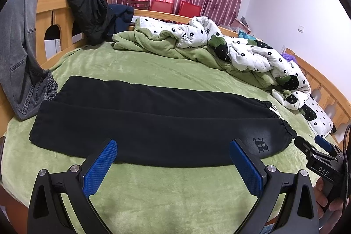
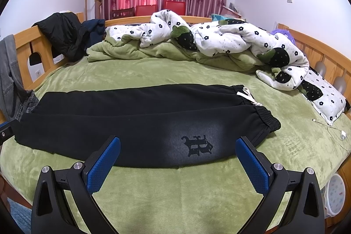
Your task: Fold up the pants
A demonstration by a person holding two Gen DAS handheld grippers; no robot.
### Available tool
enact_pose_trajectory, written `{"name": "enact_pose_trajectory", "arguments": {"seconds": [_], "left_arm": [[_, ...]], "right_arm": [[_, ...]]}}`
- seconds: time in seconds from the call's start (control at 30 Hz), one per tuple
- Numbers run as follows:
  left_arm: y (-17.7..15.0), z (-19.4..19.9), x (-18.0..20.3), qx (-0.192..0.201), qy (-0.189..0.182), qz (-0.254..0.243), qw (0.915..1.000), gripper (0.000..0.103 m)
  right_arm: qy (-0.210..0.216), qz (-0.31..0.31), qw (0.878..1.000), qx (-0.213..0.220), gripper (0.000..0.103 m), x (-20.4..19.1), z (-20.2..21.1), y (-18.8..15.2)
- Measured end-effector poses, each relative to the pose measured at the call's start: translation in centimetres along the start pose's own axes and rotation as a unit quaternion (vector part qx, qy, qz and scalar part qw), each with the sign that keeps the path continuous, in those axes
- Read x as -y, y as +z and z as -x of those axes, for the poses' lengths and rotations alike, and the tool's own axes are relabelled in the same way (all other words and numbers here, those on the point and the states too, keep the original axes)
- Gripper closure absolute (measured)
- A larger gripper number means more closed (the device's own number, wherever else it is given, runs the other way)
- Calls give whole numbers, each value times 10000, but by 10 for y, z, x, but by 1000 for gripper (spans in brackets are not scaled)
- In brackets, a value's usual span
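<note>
Black pants [image 1: 149, 122] lie flat on the green bed, one leg folded over the other, waistband with a white drawstring [image 2: 248, 95] to the right and cuffs to the left. A dark logo [image 2: 197, 145] shows near the waistband. My left gripper [image 1: 173, 146] is open and empty, its blue pads over the near edge of the pants. My right gripper [image 2: 177, 144] is open and empty, also over the near edge, by the logo. The right gripper also shows at the right edge of the left wrist view [image 1: 316, 146].
A crumpled white flowered quilt [image 2: 230, 41] and green blanket [image 1: 153, 43] lie at the back of the bed. Grey jeans [image 1: 17, 54] and a black jacket [image 1: 90, 12] hang on the wooden frame at left. A white charger cable [image 2: 335, 131] lies at right.
</note>
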State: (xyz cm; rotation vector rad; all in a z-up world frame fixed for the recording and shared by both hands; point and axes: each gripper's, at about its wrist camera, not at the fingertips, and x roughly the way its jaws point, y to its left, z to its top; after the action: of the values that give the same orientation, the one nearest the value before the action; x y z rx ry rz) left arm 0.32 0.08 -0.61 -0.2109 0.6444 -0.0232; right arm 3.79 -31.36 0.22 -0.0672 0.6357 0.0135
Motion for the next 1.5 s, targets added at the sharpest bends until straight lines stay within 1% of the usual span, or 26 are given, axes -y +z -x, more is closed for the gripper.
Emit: {"name": "enact_pose_trajectory", "arguments": {"seconds": [0.37,0.5,0.67,0.8,0.9,1.0,1.03,1.1,1.13,1.2,1.27,1.3,1.4,1.47,1.5], "left_arm": [[0,0,2,-7,-14,12,10000,0],[-2,1,8,-33,-46,35,10000,0],[-3,2,8,2,-7,22,10000,0],[-2,2,10,-15,67,109,9999,0],[0,5,8,25,184,64,9998,0],[6,10,8,20,529,-83,9986,0],[9,15,8,18,560,-93,9984,0],[16,25,3,95,513,68,9986,0],[20,30,0,141,490,176,9985,0],[29,34,-9,181,431,294,9985,0],[36,35,-18,189,321,427,9984,0],[38,35,-23,214,330,549,9977,0],[44,28,-43,343,369,830,9953,0],[47,18,-55,276,346,793,9959,0],[48,13,-61,223,352,752,9963,0]], "right_arm": [[-6,10,10000,8,0,0,0,0],[-5,1,10000,3,0,0,0,0],[23,80,10000,-39,0,-3,-1,0],[-125,179,9998,-33,0,-8,0,-2],[-115,209,9997,-37,0,-11,4,-3],[-148,201,9997,45,0,-13,12,-2],[-133,232,9996,55,0,-14,16,0],[-37,373,9992,106,0,-16,25,6],[116,517,9984,183,0,-17,33,9],[389,729,9955,470,0,-17,49,11],[407,844,9932,686,0,-14,61,12],[420,861,9929,711,0,-13,63,14],[729,715,9926,654,0,-1,59,18],[1013,364,9930,478,0,16,48,18],[1039,186,9936,393,0,24,41,18]]}}
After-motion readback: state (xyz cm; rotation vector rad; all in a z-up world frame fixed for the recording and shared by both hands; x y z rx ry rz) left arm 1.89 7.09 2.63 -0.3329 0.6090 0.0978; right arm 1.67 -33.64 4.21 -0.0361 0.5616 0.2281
